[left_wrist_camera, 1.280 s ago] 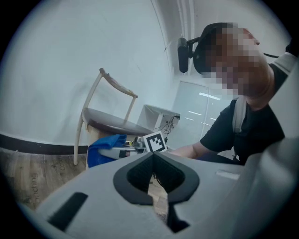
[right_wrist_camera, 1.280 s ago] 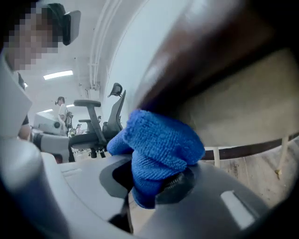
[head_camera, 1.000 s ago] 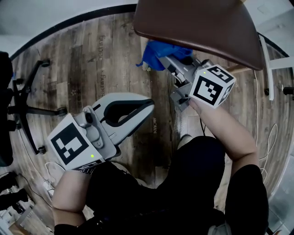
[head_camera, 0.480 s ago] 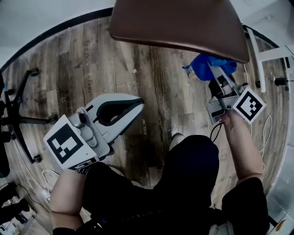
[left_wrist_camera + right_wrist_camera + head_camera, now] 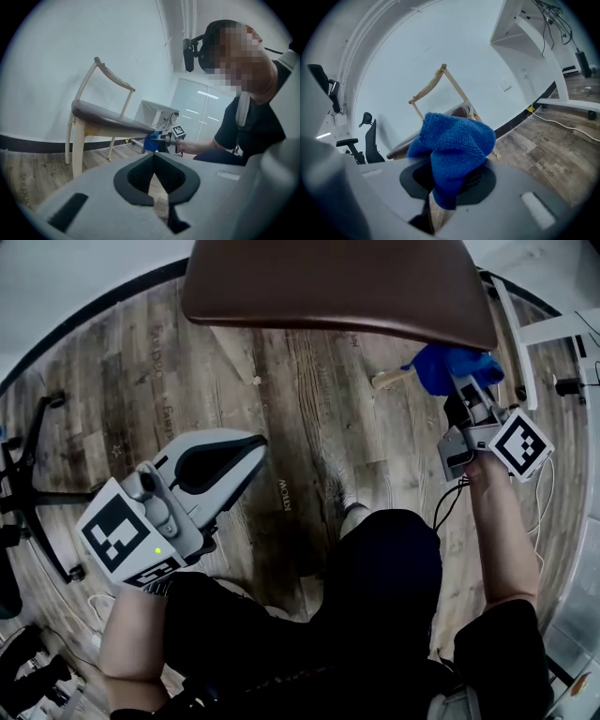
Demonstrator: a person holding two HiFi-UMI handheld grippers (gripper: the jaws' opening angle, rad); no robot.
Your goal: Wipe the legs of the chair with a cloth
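The chair's brown seat (image 5: 337, 287) fills the top of the head view, and a pale wooden leg (image 5: 394, 380) shows below its right edge. My right gripper (image 5: 457, 381) is shut on a blue cloth (image 5: 448, 366), which sits at the seat's right front corner beside that leg. In the right gripper view the cloth (image 5: 454, 145) bulges out of the jaws, with the chair's backrest (image 5: 436, 86) behind it. My left gripper (image 5: 251, 442) hovers over the floor at lower left, shut and empty. It looks at the chair's front leg (image 5: 77, 150) and at the distant cloth (image 5: 151, 142).
An office chair base (image 5: 37, 484) stands at the left edge. A white desk frame (image 5: 525, 334) and cables (image 5: 548, 512) lie at the right. The person's dark-clad legs (image 5: 375, 587) fill the bottom centre. The floor is wood plank (image 5: 281, 381).
The right gripper has carried the blue cloth to the right, from under the seat's middle to its right corner. The left gripper has drifted slightly left, still shut.
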